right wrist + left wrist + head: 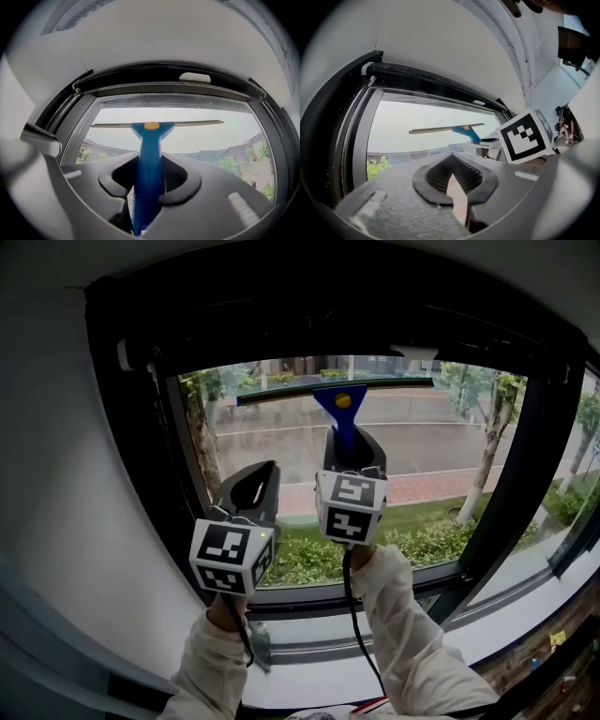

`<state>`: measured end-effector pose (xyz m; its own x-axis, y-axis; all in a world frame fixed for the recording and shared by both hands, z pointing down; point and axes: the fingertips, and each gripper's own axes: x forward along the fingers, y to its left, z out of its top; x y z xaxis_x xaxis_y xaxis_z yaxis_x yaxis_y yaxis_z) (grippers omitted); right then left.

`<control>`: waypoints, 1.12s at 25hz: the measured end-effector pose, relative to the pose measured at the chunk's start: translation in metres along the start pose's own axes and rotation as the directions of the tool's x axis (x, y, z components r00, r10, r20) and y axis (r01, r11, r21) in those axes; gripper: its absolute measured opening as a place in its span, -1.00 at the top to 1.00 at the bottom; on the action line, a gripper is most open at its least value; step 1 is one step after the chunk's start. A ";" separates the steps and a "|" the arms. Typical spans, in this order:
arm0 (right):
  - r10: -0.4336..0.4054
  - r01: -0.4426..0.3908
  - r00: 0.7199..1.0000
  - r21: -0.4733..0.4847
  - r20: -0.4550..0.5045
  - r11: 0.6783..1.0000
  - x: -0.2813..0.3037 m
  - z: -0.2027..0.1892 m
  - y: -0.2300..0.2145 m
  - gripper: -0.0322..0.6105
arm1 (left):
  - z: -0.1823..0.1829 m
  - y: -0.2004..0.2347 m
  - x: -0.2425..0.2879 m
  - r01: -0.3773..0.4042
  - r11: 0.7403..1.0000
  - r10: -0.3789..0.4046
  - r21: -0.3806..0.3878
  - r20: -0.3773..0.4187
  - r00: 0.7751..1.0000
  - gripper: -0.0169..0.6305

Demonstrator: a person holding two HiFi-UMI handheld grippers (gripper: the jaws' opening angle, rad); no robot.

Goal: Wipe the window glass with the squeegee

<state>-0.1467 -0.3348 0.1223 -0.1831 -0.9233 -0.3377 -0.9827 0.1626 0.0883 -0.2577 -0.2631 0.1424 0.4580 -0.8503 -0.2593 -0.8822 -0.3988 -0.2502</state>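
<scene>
Squeegee [343,424]: its blue handle is clamped in the right claw [354,448]. Just beside it, the left claw [253,486] is closed on nothing. Farther up, the blade lies level against the window glass [267,442], near the pane's top. Trees [488,451] stand beyond.

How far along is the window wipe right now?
Done: the right gripper is shut on the blue handle of the squeegee, with the blade held level near the top of the window glass. In hand: lining up a stroke from there; contact with the glass can't be confirmed. Left: apparently the whole pane below the blade. The left gripper is shut, empty, beside it.
</scene>
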 end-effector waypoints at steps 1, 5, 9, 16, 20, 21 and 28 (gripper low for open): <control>0.000 0.000 1.000 0.001 -0.006 1.000 -0.002 -0.004 0.001 0.49 | -0.002 -0.001 -0.001 0.001 1.000 -0.001 -0.002 -0.005 1.000 0.95; -0.001 0.001 0.999 0.004 -0.032 1.000 -0.009 -0.022 0.005 0.49 | -0.015 -0.003 -0.006 0.001 1.000 -0.001 -0.013 -0.027 1.000 0.95; -0.005 0.006 0.998 0.014 -0.055 1.000 -0.017 -0.040 0.008 0.49 | -0.033 -0.008 -0.010 0.010 1.000 -0.012 -0.027 -0.058 0.998 0.95; -0.001 0.002 0.994 0.016 -0.108 1.000 -0.032 -0.075 0.011 0.49 | -0.068 -0.020 -0.015 0.024 0.998 -0.030 -0.049 -0.113 0.993 0.95; 0.003 0.000 0.989 0.019 -0.145 1.000 -0.043 -0.098 0.013 0.49 | -0.088 -0.026 -0.022 0.027 0.998 -0.035 -0.052 -0.146 0.989 0.95; 0.003 0.001 0.988 0.021 -0.156 1.000 -0.046 -0.104 0.013 0.49 | -0.094 -0.027 -0.024 0.028 0.998 -0.036 -0.056 -0.158 0.987 0.95; 0.006 0.000 0.978 0.028 -0.209 1.000 -0.060 -0.139 0.017 0.49 | -0.127 -0.028 -0.035 0.014 0.996 -0.032 -0.084 -0.209 0.977 0.95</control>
<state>-0.1486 -0.3255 0.2745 -0.1796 -0.9746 -0.1337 -0.9830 0.1725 0.0626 -0.2627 -0.2655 0.2773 0.4527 -0.8902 -0.0506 -0.8817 -0.4384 -0.1742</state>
